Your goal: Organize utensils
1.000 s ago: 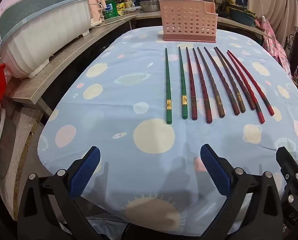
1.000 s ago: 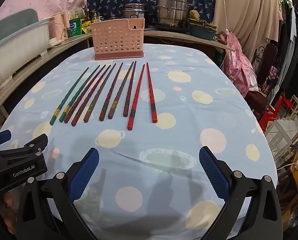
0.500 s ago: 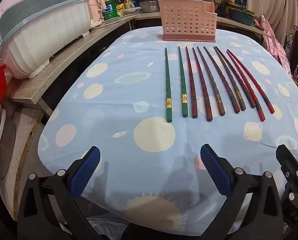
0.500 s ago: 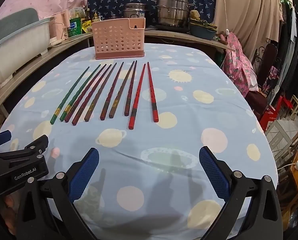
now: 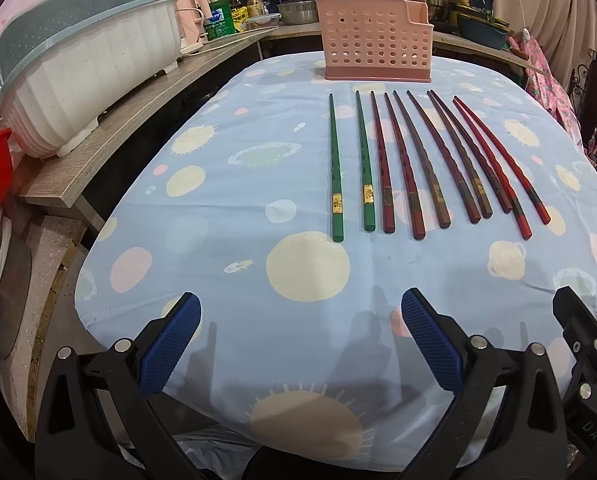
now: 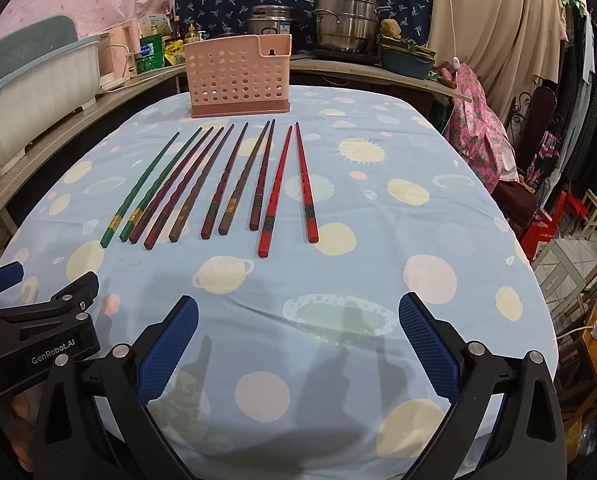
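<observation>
Several chopsticks lie side by side on the blue patterned tablecloth (image 5: 226, 208): two green ones (image 5: 335, 168) at the left, dark red and brown ones (image 5: 422, 160) in the middle, two bright red ones (image 6: 306, 184) at the right. A pink perforated utensil basket (image 5: 376, 46) stands upright behind their tips; it also shows in the right wrist view (image 6: 238, 76). My left gripper (image 5: 298, 344) is open and empty over the near table edge. My right gripper (image 6: 298, 344) is open and empty beside it, well short of the chopsticks.
A white and blue dish rack (image 5: 86, 68) sits on a wooden counter (image 5: 110, 148) at the left. Pots (image 6: 346, 24), bottles and a pink kettle (image 5: 192, 16) stand on the back counter. Chairs and clutter (image 6: 546, 208) are off the table's right side.
Both grippers have edged slightly back or upward; the chopsticks sit a little lower in the right wrist view. Nothing was touched.
</observation>
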`<move>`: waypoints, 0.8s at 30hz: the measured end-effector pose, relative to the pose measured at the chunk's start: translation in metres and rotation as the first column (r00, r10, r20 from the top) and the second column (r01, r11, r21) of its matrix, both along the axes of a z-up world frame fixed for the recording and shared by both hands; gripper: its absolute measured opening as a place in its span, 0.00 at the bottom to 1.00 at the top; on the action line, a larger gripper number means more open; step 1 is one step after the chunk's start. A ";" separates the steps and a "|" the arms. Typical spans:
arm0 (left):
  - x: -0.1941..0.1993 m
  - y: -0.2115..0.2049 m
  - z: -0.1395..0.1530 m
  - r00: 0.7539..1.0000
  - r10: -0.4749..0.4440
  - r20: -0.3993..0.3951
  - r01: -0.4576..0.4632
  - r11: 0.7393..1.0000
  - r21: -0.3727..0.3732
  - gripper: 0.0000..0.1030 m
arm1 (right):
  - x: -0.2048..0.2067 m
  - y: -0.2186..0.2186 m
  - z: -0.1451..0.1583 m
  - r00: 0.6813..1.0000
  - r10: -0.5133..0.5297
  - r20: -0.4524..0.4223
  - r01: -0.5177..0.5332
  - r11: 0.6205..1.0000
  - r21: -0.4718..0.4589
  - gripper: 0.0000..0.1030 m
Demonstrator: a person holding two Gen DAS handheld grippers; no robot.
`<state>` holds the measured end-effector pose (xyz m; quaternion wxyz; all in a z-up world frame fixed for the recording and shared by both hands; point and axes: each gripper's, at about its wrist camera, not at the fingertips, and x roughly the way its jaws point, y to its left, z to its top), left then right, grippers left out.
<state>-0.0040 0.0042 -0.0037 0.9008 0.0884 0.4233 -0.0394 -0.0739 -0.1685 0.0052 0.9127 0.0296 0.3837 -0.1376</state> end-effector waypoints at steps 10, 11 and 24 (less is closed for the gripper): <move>-0.001 0.000 -0.003 1.000 0.001 -0.002 -0.001 1.000 0.001 0.93 | 0.001 -0.001 -0.002 1.000 -0.001 -0.003 0.001 1.000 0.004 0.93; -0.001 0.000 -0.003 1.000 0.000 -0.003 0.000 1.000 0.000 0.93 | 0.001 -0.001 -0.002 1.000 -0.001 -0.004 0.001 1.000 0.003 0.93; -0.001 0.001 -0.008 1.000 0.001 -0.009 -0.001 1.000 -0.001 0.93 | 0.001 -0.002 -0.003 1.000 -0.002 -0.007 0.002 1.000 0.004 0.93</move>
